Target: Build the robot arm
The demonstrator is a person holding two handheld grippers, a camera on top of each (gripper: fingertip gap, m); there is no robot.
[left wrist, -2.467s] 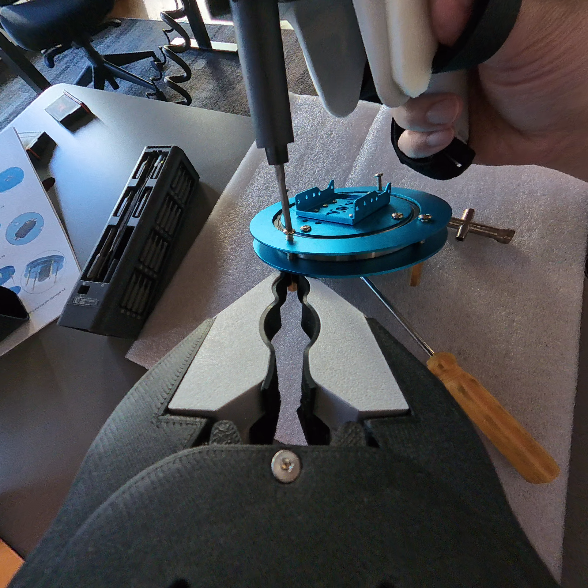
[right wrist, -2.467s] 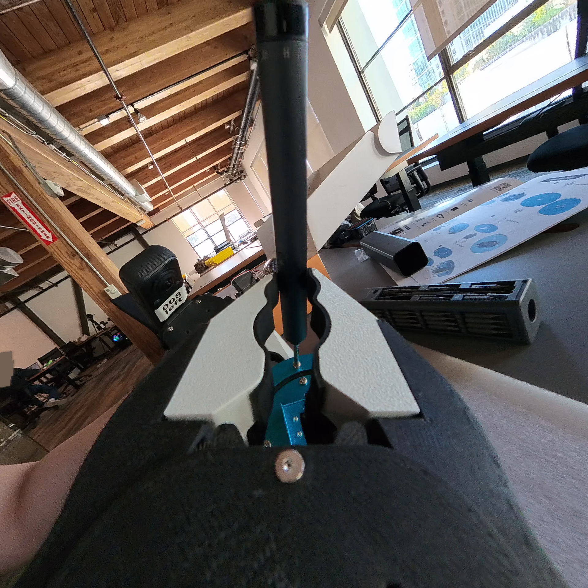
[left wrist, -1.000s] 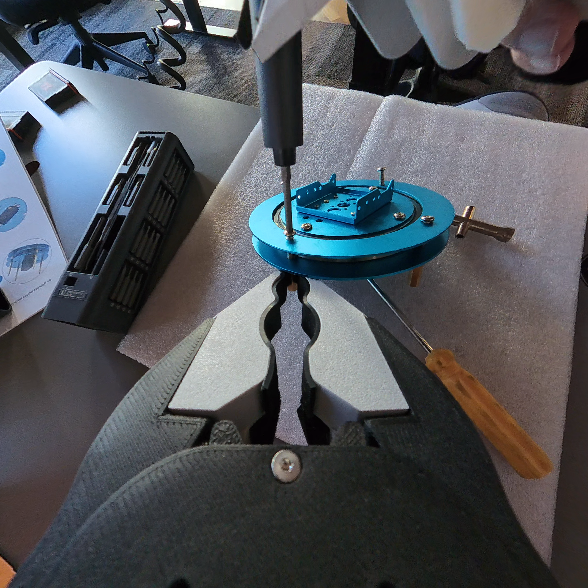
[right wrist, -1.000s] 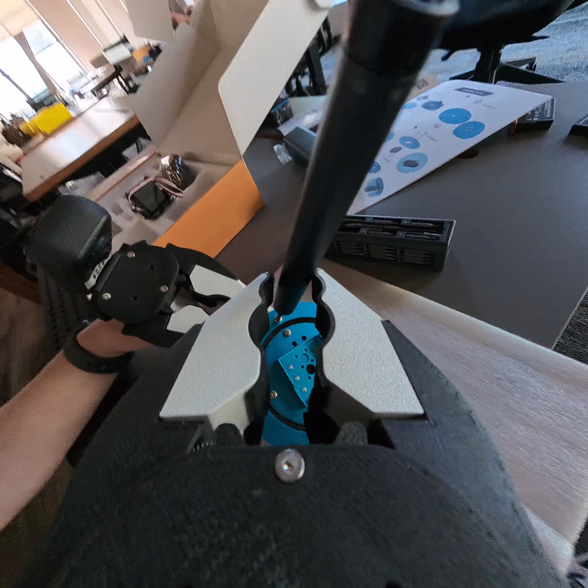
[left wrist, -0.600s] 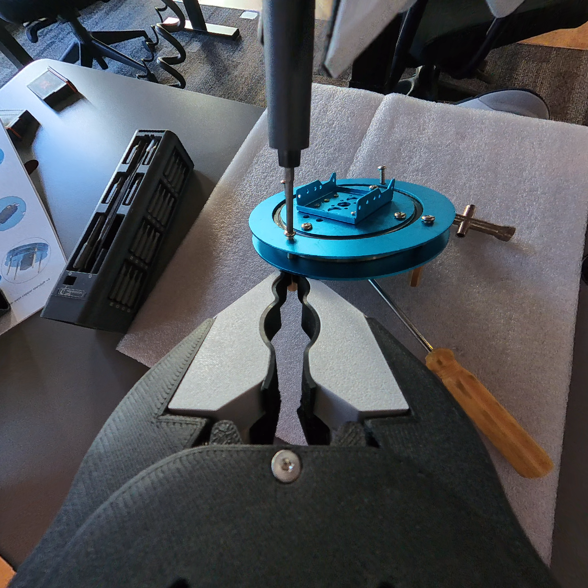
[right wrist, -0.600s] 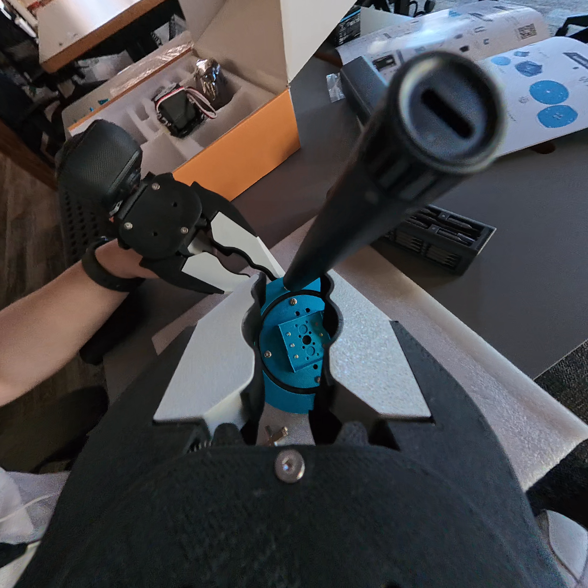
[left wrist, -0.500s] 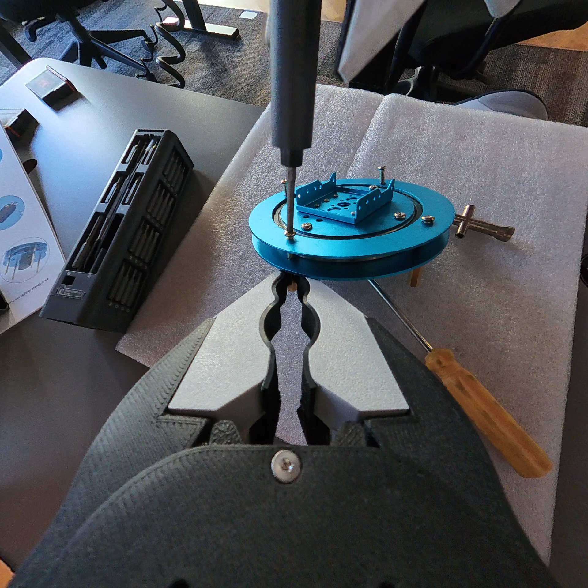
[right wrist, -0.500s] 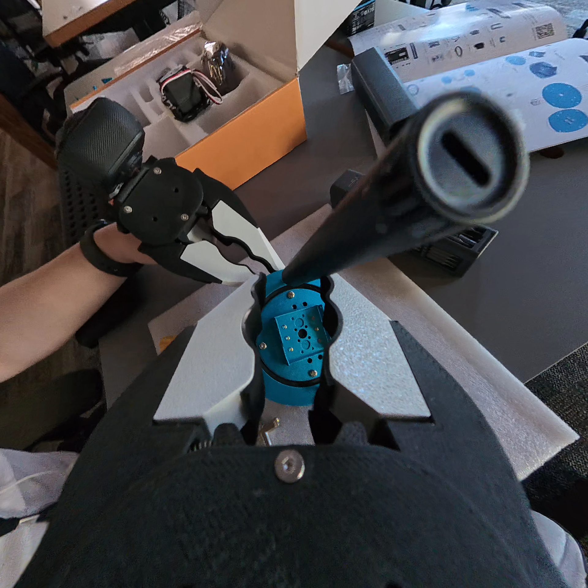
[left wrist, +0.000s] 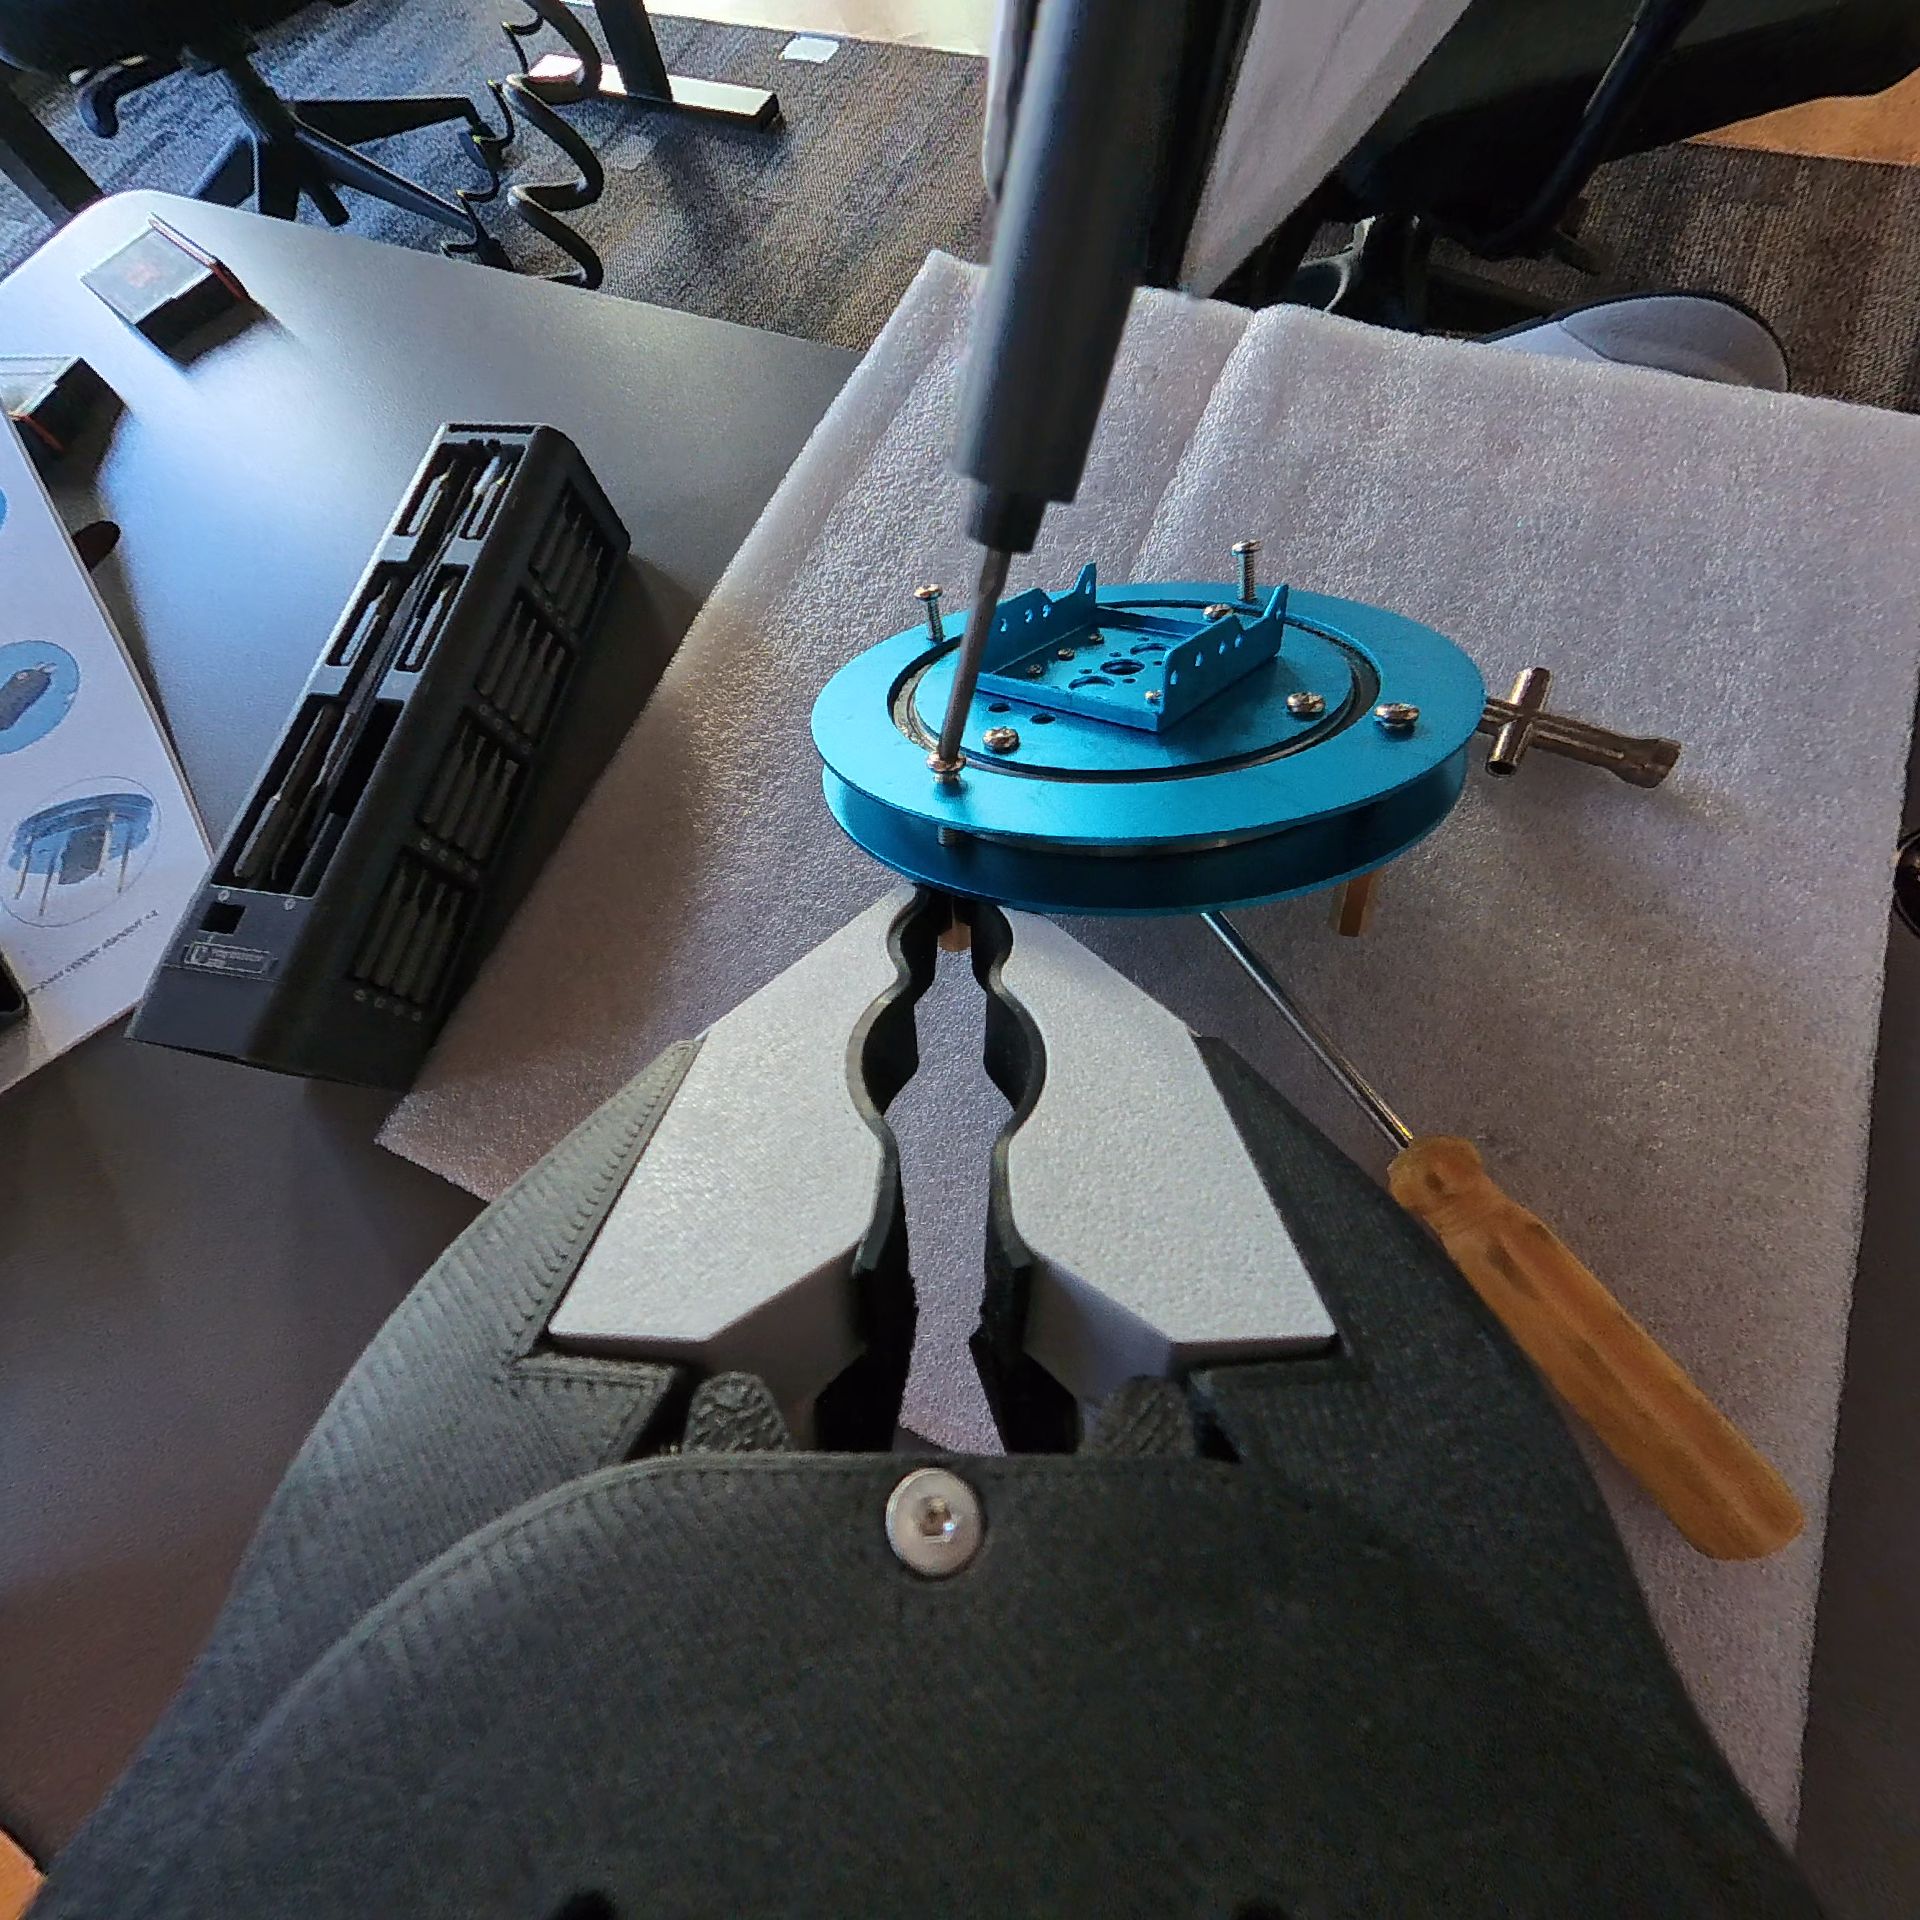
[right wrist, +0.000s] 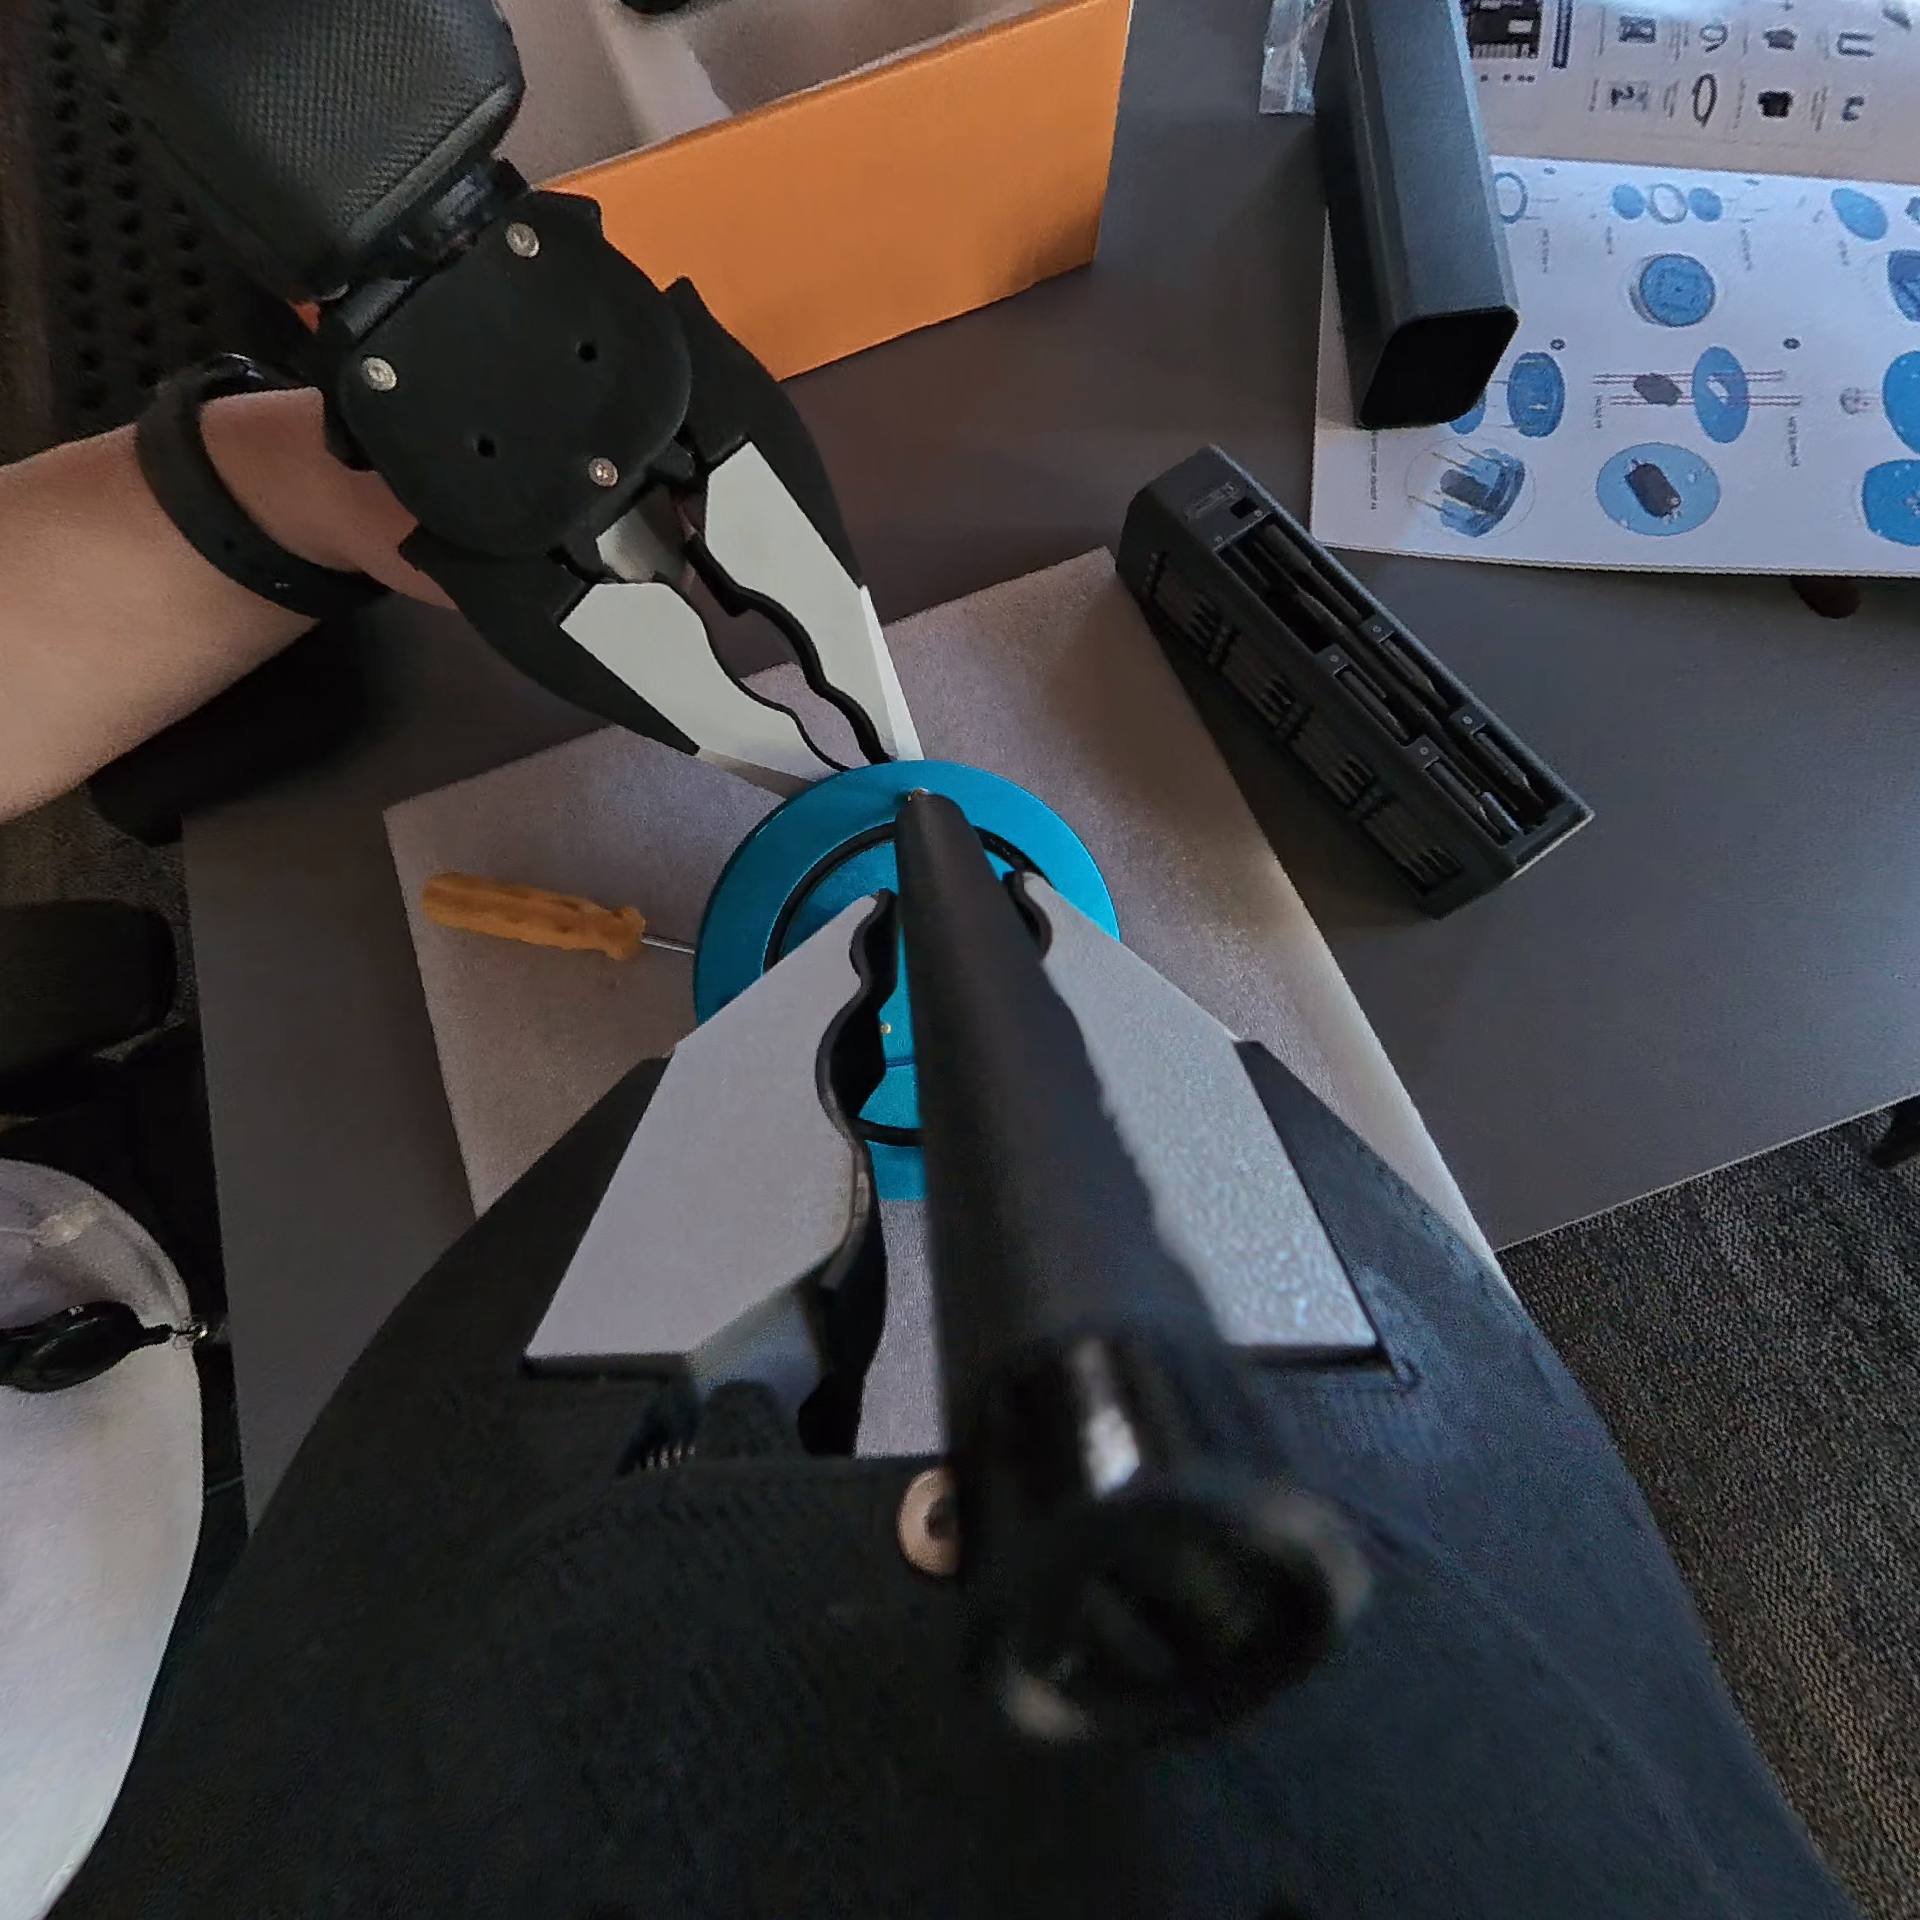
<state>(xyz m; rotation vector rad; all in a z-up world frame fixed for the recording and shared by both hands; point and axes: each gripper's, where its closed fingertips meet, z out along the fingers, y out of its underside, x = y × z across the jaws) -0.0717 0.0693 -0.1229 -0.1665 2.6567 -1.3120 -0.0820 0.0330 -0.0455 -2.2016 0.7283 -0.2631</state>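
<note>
A blue round two-plate assembly [left wrist: 1195, 784] with a small blue bracket [left wrist: 1132, 670] on top stands on white foam. My left gripper [left wrist: 951, 920] is shut on a brass standoff [left wrist: 954, 927] under the assembly's near edge. My right gripper [right wrist: 951, 899] is shut on a dark powered screwdriver [right wrist: 982, 1039], seen from above. Its bit [left wrist: 966, 665] rests on a screw [left wrist: 943, 766] at the near rim of the top plate. The assembly [right wrist: 748, 925] and the left gripper [right wrist: 831, 727] also show in the right wrist view. Two screws [left wrist: 1245, 559] stand raised at the far rim.
A wooden-handled screwdriver [left wrist: 1579, 1340] lies on the foam sheet [left wrist: 1558, 499], its shaft under the assembly. A metal cross wrench [left wrist: 1558, 732] lies to the right. A black bit case [left wrist: 384, 748], a printed sheet [right wrist: 1662, 364], a dark sleeve [right wrist: 1423, 239] and an orange box [right wrist: 852, 197] sit on the grey table [left wrist: 312, 395].
My right gripper has swung up from a low sideways pose to looking down over the assembly; the screwdriver now leans, bit still on the same screw. My left gripper has stayed put.
</note>
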